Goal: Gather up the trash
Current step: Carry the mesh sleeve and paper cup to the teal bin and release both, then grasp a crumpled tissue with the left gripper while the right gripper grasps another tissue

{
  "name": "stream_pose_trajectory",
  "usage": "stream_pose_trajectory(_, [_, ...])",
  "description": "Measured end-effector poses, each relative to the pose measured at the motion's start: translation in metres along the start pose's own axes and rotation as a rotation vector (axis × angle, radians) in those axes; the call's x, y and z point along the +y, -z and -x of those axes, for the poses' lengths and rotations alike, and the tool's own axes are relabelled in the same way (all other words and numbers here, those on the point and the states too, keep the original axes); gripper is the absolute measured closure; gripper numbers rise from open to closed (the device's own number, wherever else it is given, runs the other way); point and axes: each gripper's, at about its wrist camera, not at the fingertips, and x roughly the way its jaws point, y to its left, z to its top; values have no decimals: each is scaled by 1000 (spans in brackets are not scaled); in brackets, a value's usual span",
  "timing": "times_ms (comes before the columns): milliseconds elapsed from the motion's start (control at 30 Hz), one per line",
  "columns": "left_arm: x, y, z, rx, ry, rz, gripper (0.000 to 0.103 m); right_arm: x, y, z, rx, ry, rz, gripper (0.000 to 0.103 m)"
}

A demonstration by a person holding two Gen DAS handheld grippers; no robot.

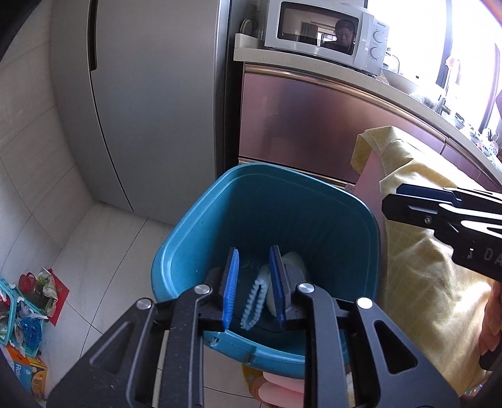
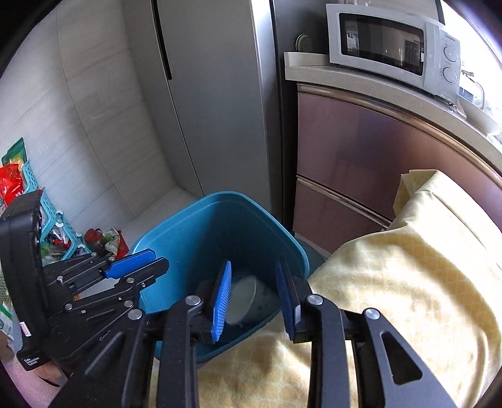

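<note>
A teal trash bin (image 1: 194, 226) stands on the floor below both grippers. My left gripper (image 1: 254, 254) hangs over its mouth, open, with a light-blue ridged strip (image 1: 254, 301) loose in the gap between the blue pads, touching neither. Pale white trash (image 1: 293, 260) lies at the bottom. In the right wrist view my right gripper (image 2: 253, 265) is open over the near edge of the bin (image 2: 188, 226), and a white cup (image 2: 248, 298) lies on its side inside, seen between the fingers. Each gripper also shows in the other's view: right gripper (image 1: 392, 201), left gripper (image 2: 157, 259).
A pale-yellow cloth (image 2: 392, 266) covers a surface right beside the bin. Behind stand a grey fridge (image 1: 141, 94), a pink cabinet (image 1: 313, 125) and a white microwave (image 1: 326, 28). A teal basket (image 1: 18, 301) with packets and bags sits on the tiled floor at left.
</note>
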Motion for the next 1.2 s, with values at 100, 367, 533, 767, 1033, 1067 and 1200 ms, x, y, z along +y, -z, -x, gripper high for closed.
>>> stream_pose_trajectory(100, [-4, 0, 5, -16, -2, -3, 81, -6, 3, 6, -19, -14, -25, 76])
stream_pose_trajectory(367, [-28, -2, 46, -116, 32, -52, 68, -27, 25, 62, -112, -66, -71, 71])
stream_pose_trajectory(533, [-63, -2, 76, -180, 137, -118, 61, -44, 47, 115, -199, -45, -83, 65])
stream_pose_trajectory(767, [-127, 8, 106, -207, 316, -246, 56, -82, 92, 182, -282, 37, -167, 64])
stream_pose_trajectory(1033, [-213, 28, 111, -151, 498, -375, 55, -131, 156, 243, -329, 208, -323, 64])
stream_pose_trajectory(1067, [-222, 30, 112, -144, 518, -391, 54, -137, 164, 248, -329, 229, -343, 63])
stream_pose_trajectory(1200, [-256, 39, 108, -111, 570, -453, 52, -158, 195, 263, -318, 290, -407, 58])
